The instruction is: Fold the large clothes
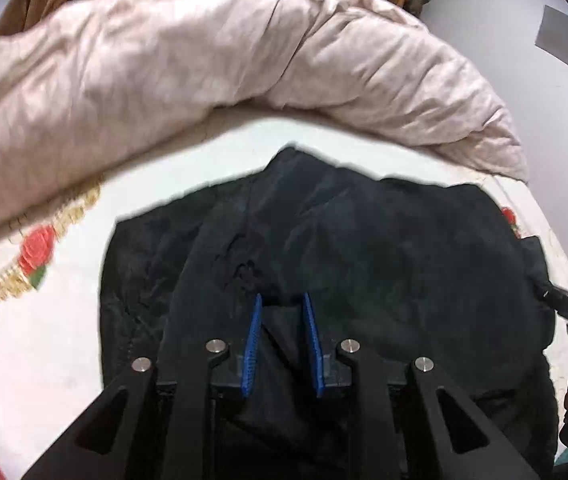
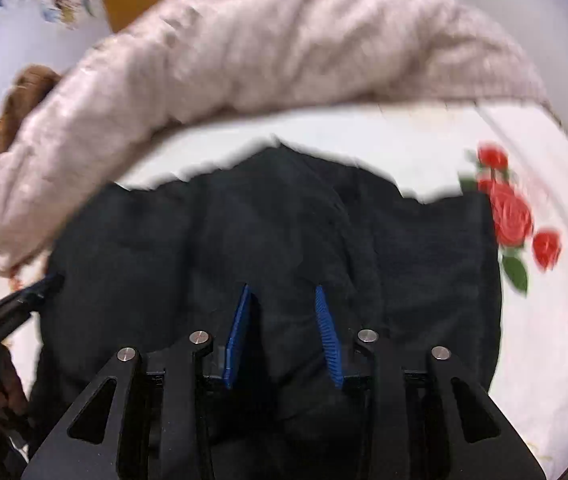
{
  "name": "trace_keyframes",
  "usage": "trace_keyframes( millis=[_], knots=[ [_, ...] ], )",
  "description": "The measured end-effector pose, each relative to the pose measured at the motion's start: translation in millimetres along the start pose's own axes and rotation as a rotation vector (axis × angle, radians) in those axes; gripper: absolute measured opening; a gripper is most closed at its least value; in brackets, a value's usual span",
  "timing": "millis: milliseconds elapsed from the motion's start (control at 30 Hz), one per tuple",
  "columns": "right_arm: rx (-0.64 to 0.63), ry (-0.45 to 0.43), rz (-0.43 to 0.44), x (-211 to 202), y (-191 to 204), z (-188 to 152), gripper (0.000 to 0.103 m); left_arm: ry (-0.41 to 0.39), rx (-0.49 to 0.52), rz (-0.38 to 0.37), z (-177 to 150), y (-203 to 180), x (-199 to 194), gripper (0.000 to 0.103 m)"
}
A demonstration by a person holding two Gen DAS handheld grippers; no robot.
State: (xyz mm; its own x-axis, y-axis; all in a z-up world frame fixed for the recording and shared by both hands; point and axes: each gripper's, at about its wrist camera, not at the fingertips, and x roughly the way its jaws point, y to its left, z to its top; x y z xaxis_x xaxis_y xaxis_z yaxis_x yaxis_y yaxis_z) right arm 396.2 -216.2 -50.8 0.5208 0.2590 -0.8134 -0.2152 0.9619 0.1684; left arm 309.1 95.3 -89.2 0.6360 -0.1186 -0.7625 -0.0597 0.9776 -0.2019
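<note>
Lying rumpled on the rose-print sheet (image 2: 524,320), the black garment (image 1: 364,248) fills the near bed; both the left gripper (image 1: 282,300) and right gripper (image 2: 281,292) stand open over it, dark cloth between their pads; a pink quilt (image 1: 203,60) lies behind.

A bunched pink quilt (image 1: 211,60) blocks the far side of the bed (image 1: 63,344). Bare sheet lies open between it and the black jacket (image 1: 364,248), and beside the jacket.

We see a bed (image 1: 63,344) with a white rose-printed sheet; a dark garment (image 1: 364,240) lies mid-bed, a crumpled pinkish duvet (image 1: 203,60) along its far edge
</note>
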Motion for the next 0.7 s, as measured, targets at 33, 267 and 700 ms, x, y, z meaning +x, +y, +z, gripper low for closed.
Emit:
trace_keyframes(
  millis=[33,267,700],
  knots=[
    [0.011,0.005,0.003,7.5,-6.4,-6.5,0.033,-0.006,0.001,-0.004,-6.1,2.8,3.6,0.023],
    [0.019,-0.007,-0.001,6.3,-12.2,-9.0,0.034,-0.01,-0.019,0.001,-13.1,-0.6,-10.0,0.022],
    [0.037,-0.005,0.023,38.8,-22.8,26.0,0.034,-0.019,0.026,0.011,37.1,5.8,33.9,0.023]
  ],
)
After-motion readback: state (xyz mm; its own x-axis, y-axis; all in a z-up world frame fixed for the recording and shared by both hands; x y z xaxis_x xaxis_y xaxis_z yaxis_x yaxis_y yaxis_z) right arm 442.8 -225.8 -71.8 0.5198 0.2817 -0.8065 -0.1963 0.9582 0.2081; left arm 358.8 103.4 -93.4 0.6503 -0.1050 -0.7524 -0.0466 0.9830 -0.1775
